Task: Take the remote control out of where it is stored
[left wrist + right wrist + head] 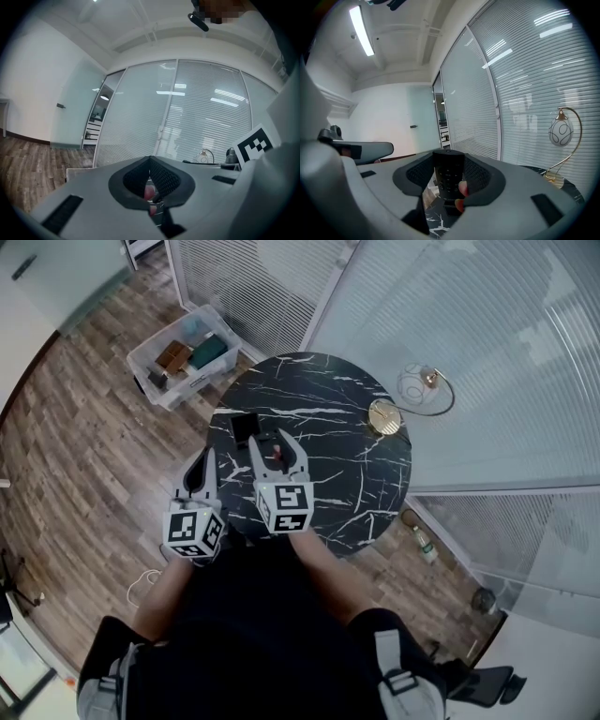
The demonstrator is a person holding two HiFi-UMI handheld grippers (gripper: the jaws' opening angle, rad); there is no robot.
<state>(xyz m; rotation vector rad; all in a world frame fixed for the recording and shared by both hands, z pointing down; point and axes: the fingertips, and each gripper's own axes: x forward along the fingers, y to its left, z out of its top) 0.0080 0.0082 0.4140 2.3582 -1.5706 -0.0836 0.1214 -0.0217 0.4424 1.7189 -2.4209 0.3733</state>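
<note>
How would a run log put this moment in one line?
right gripper: shut on remote | remote: upright, above black table | left gripper: shut, at table edge

You're standing in what looks like an office. Full-height glass partitions [450, 362] with horizontal blinds close it in, and a long strip light [361, 30] runs along the ceiling. Wood-plank flooring [84, 446] lies underfoot. A round black marble table [347, 474] carries a globe lamp [417, 388]. A clear plastic storage bin [141, 357] sits on the floor beside it.
</note>
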